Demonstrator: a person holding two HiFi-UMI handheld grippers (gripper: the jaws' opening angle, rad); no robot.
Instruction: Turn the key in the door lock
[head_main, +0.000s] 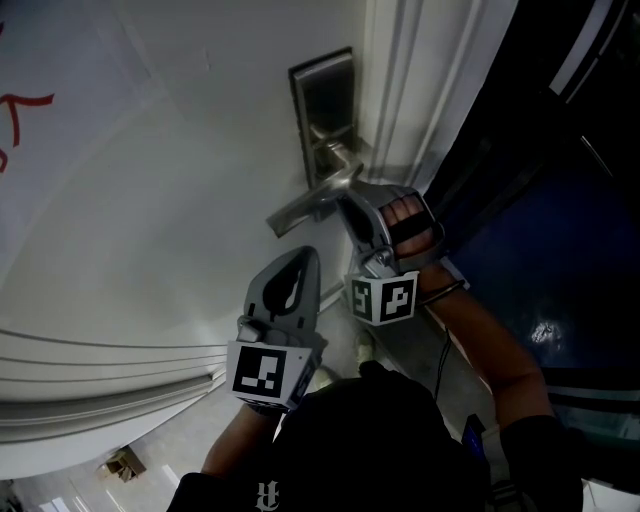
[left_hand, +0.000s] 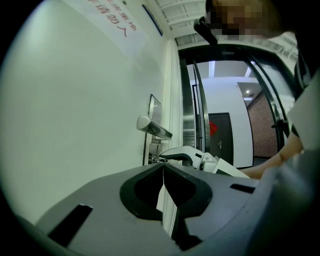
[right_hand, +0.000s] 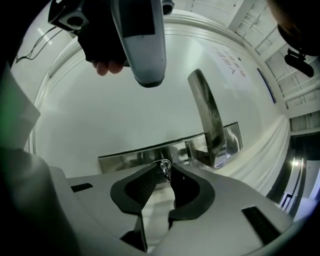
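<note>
The right gripper (head_main: 352, 206) has its jaws pinched on the small silver metal key (right_hand: 164, 167). The key sits in the brushed-steel rectangular lock plate (head_main: 325, 100) on the white door (head_main: 150, 200), just under the plate's silver lever handle (head_main: 305, 205).

The step in hand appears to be the turn itself. It likely goes best as a clean roll of the wrist about the key's own axis. The gripper should be square to the lock plate so the key is neither bent nor dragged out. The pinch needs to be firm, since only the jaw tips hold the key's small head. The lever handle is close by on the lock plate and leaves little room, so the gripper body should clear it.

The left gripper (head_main: 298, 268), jaws together on nothing, hangs below the lock plate and away from it. It probably has no part in this step.
</note>
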